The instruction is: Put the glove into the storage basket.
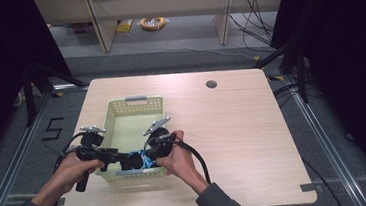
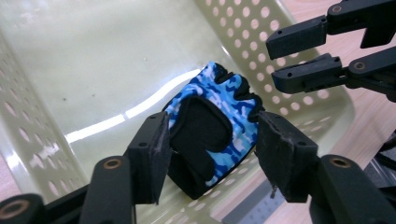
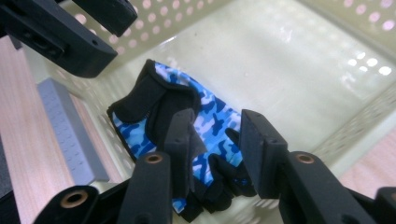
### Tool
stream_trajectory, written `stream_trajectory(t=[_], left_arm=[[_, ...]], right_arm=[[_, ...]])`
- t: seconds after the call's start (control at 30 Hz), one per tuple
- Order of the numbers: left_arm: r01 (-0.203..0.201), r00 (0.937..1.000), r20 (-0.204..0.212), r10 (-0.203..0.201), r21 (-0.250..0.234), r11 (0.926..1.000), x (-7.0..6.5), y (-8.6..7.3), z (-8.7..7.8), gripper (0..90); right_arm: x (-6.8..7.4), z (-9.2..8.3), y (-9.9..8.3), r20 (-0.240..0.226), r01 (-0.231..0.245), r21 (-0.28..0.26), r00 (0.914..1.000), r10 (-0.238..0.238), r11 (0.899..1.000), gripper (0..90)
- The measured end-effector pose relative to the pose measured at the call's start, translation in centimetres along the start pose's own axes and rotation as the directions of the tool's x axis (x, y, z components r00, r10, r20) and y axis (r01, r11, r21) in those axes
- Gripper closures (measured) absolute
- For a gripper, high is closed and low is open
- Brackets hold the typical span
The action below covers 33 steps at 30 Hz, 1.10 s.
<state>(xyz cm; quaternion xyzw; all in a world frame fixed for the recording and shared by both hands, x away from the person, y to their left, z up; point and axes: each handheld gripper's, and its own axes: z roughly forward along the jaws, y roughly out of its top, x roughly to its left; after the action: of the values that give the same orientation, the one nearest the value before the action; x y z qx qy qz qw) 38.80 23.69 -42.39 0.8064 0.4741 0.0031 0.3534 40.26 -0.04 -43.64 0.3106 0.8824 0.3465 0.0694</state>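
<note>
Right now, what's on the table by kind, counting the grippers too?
Gloves: 1, the blue camouflage glove lying in the basket.
Baskets: 1, the pale yellow basket.
Grippers: 2, the left gripper and the right gripper, both with jaws apart around the glove.
Total: 4.

glossy plastic basket (image 2: 56, 84), cloth glove (image 2: 215, 126)
</note>
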Motion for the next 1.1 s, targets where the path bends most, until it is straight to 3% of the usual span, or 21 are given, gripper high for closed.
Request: stream_trajectory(t=[0.03,0.17,0.23,0.27,0.4,0.43,0.47,0.57,0.6,0.63,0.77,0.83,0.87,0.93,1.1], left_arm=[[0.022,0.9997,0.013,-0.021,-0.031,0.9993,-0.2,0.0,0.1,42.7],[0.029,0.9995,0.013,-0.028,-0.064,0.9975,-0.8,0.1,-0.5,40.4],[0.031,0.9989,0.036,-0.028,-0.09,0.9955,-1.1,0.0,-0.7,39.3],[0.037,0.9988,0.035,-0.033,-0.1,0.9943,-1.3,0.0,-0.8,38.6],[0.028,0.9979,0.062,-0.021,-0.109,0.9937,-2.3,-0.2,-1.0,36.1],[0.026,0.9976,0.067,-0.019,-0.115,0.993,-2.5,-0.3,-1.0,35.0],[0.024,0.9973,0.071,-0.016,-0.119,0.9926,-2.8,-0.4,-1.0,34.4],[0.023,0.9948,0.101,-0.008,-0.149,0.9886,-3.6,-0.6,-1.0,33.5],[0.016,0.9944,0.106,0.001,-0.153,0.9881,-3.9,-0.6,-1.1,33.0],[0.012,0.9936,0.112,0.007,-0.16,0.987,-4.2,-0.7,-1.1,32.6],[-0.023,0.989,0.14,0.048,-0.178,0.9838,-5.7,-1.3,-1.0,30.2],[-0.049,0.9857,0.15,0.076,-0.175,0.9833,-6.5,-1.6,-0.9,29.3],[-0.058,0.9814,0.17,0.09,-0.181,0.9817,-7.0,-1.8,-0.9,29.5],[-0.066,0.9697,0.219,0.108,-0.192,0.9792,-7.8,-2.2,-0.8,29.7],[-0.094,0.952,0.267,0.15,-0.211,0.9729,-10.0,-3.2,-0.3,29.2]], right_arm=[[0.0,-0.2,0.0,-0.005,0.003,-0.013,1.0,-0.004,1.0,63.9],[-0.3,-1.3,0.0,-0.002,-0.001,-0.028,1.0,0.001,1.0,61.5],[-0.7,-1.7,-0.1,-0.001,0.039,-0.052,0.9992,-0.04,0.998,59.1],[-0.7,-2.1,-0.2,0.002,0.036,-0.052,0.9993,-0.036,0.998,58.0],[-1.2,-3.1,-0.9,0.006,0.044,-0.093,0.999,-0.043,0.995,54.1],[-1.1,-3.4,-1.1,0.009,0.012,-0.097,0.9999,-0.011,0.995,52.8],[-1.3,-3.9,-1.2,0.004,0.013,-0.083,0.9999,-0.013,0.996,51.2],[-1.5,-4.8,-1.7,0.01,0.014,-0.106,0.9999,-0.013,0.994,46.9],[-1.6,-4.9,-2.0,0.013,0.015,-0.134,0.9998,-0.013,0.991,45.5],[-1.8,-5.4,-2.2,0.016,0.014,-0.119,0.9998,-0.012,0.993,44.4],[-2.4,-6.6,-3.4,0.027,0.001,-0.156,0.9996,0.003,0.988,41.7],[-2.6,-7.5,-4.1,0.018,-0.026,-0.154,0.9994,0.029,0.988,40.5],[-3.0,-7.8,-4.5,0.024,0.003,-0.172,0.9997,0.001,0.985,40.6],[-3.0,-8.6,-5.3,0.022,-0.045,-0.173,0.9985,0.05,0.984,40.5],[-3.2,-9.4,-7.1,0.035,-0.046,-0.193,0.998,0.053,0.98,40.1]])
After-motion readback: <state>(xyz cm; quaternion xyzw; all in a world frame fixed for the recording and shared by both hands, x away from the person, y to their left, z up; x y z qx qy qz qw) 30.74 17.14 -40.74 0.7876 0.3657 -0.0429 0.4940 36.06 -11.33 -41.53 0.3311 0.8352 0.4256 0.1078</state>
